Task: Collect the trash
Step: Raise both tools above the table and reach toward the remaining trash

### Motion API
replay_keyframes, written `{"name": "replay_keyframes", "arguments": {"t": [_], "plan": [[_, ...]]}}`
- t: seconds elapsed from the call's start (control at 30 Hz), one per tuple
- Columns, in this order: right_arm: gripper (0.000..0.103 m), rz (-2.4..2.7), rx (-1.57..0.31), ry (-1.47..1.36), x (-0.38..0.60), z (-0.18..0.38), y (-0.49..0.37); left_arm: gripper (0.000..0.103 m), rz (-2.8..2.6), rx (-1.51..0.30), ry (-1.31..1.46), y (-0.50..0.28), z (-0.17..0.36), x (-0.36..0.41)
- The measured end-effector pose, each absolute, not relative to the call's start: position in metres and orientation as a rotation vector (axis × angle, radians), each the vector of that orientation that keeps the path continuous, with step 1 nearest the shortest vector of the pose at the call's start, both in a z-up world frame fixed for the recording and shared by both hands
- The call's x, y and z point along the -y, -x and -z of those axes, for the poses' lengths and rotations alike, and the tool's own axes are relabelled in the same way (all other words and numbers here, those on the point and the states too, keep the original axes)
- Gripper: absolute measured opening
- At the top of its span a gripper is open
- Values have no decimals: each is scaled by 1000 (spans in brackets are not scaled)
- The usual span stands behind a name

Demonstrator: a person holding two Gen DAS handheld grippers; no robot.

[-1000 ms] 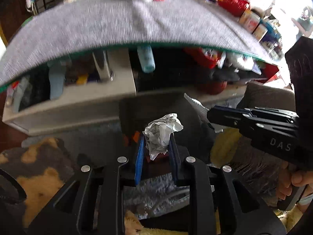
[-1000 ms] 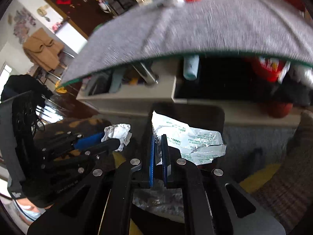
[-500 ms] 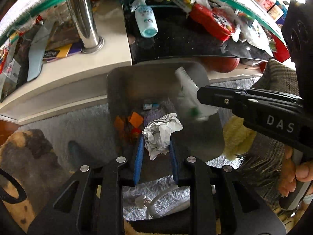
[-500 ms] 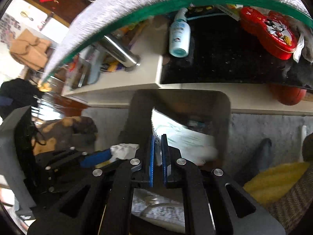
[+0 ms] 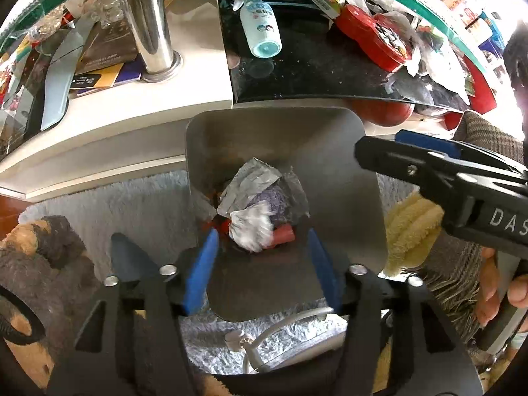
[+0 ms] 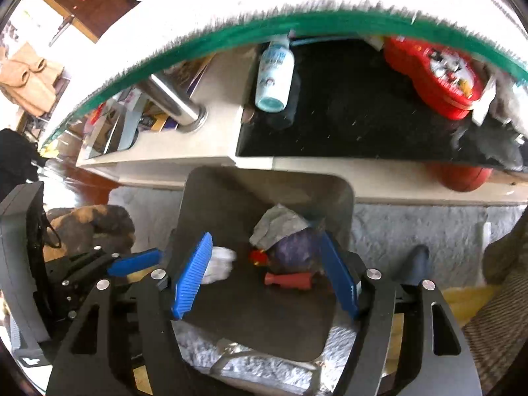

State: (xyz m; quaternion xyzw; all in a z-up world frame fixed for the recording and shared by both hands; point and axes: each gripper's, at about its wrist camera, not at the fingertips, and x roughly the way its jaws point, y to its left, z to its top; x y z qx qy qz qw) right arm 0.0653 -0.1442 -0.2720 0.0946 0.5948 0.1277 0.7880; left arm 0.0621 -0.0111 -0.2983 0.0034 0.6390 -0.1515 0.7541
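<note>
The open mouth of the grey, square-cornered metal bin (image 5: 343, 178) is lying clear at frame centre, under both grippers. Just above it, the white lower shelf (image 5: 132, 125) and the green-edged glass tabletop (image 6: 231, 36) are overhanging, blocking any passage upward along the frame's top.

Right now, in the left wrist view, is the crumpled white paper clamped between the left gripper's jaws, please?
No, the crumpled white paper lies loose in the bin, while the left gripper has opening jaws with nothing between them.
</note>
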Motion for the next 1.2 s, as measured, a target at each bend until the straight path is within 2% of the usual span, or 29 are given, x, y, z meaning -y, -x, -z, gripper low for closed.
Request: {"name": "replay_keyframes", "arguments": {"t": [0.03, 0.1, 0.17, 0.2, 0.47, 0.8, 1.2], "plan": [[72, -270, -1278, -202, 144, 271, -66, 66, 327, -1393, -9, -62, 297, 11], [81, -249, -1263, -181, 146, 267, -66, 81, 320, -1384, -19, -61, 294, 11], [92, -232, -1245, -150, 147, 262, -66, 91, 314, -1372, -28, -60, 288, 12], [92, -226, -1236, -138, 148, 259, -66, 95, 313, -1366, -29, -60, 285, 11], [92, -223, -1188, -174, 167, 227, -69, 95, 300, -1270, -53, -62, 240, 7], [93, -210, -1028, -174, 197, 148, -90, 95, 295, -1120, -46, -83, 166, 2], [94, -199, -968, -169, 205, 115, -148, 95, 260, -1010, -81, -144, 114, -4]]}}
